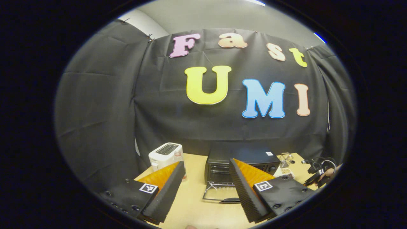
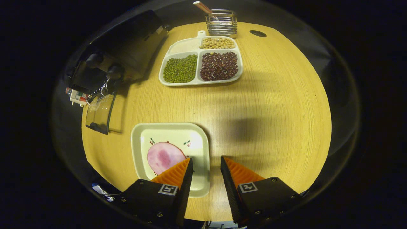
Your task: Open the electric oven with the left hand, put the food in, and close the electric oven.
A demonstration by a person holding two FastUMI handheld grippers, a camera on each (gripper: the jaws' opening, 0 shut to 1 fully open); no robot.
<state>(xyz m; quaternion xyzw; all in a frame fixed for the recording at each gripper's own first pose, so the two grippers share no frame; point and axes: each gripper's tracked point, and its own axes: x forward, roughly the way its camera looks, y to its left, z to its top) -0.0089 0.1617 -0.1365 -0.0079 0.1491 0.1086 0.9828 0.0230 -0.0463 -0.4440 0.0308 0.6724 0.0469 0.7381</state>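
The black electric oven [image 1: 241,157] stands at the back of the wooden table, its glass door [image 1: 219,194] folded down open toward me. My left gripper [image 1: 206,163] is open, held back from the oven front with nothing between its fingers. In the right gripper view, a pink round slice of ham [image 2: 163,157] lies on a square white plate [image 2: 171,133]. My right gripper [image 2: 206,160] hangs open over the plate's right edge, one finger beside the ham. The oven [image 2: 127,47] and its lowered door [image 2: 100,113] lie at the upper left. The right gripper [image 1: 318,173] also shows far right.
A white toaster [image 1: 165,154] stands left of the oven. A divided tray of beans [image 2: 200,60] and a wire basket [image 2: 221,24] sit at the far side of the table. Bare wood [image 2: 270,121] stretches to the right of the plate.
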